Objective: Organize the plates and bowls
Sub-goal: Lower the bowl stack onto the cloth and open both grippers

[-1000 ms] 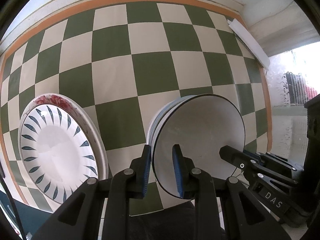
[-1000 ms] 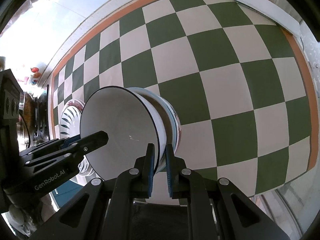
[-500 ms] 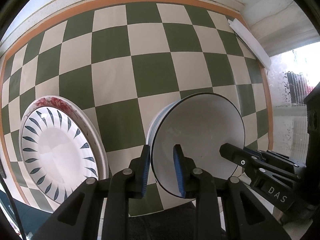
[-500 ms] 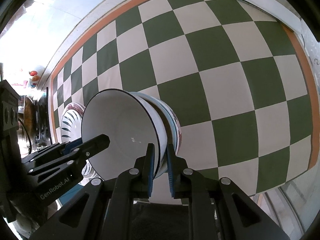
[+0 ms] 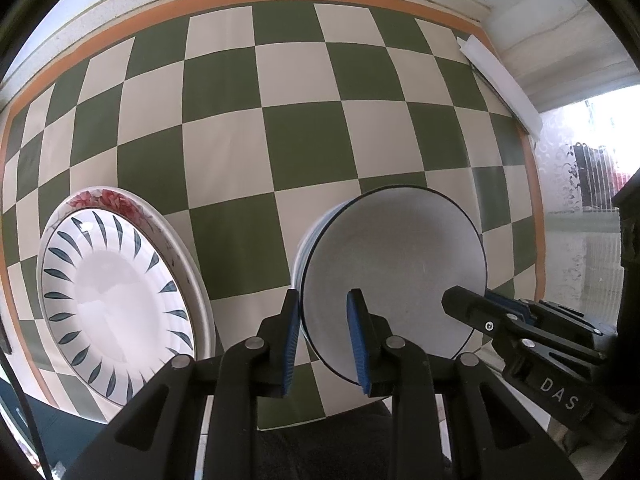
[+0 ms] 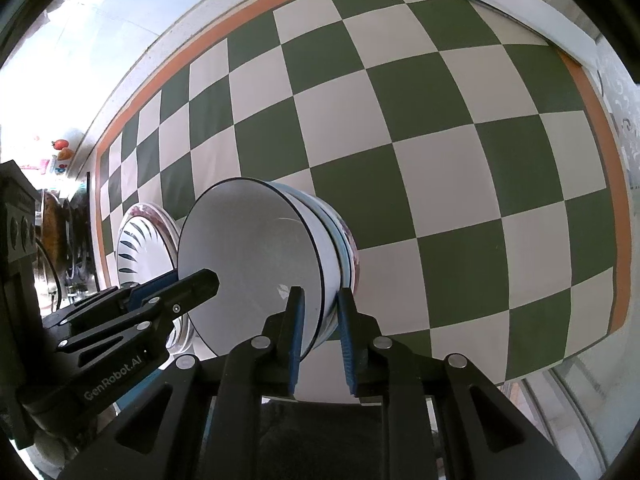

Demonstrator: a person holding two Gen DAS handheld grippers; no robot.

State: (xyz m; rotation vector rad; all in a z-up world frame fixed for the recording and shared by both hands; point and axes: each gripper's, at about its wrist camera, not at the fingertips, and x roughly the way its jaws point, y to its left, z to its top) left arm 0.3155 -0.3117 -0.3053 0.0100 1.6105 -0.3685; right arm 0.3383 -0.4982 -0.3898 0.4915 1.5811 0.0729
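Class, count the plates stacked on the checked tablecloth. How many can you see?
2: a white plate with dark blue leaf marks on top, and a red-flowered plate under it, left of the stacked bowls. More may be hidden beneath.

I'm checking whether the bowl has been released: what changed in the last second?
The right claw has spread its jaws slightly off the top bowl's rim, seemingly letting it go onto the bowl stack, where it sits a little deeper. The left claw still straddles the opposite rim, open; the plates haven't moved.
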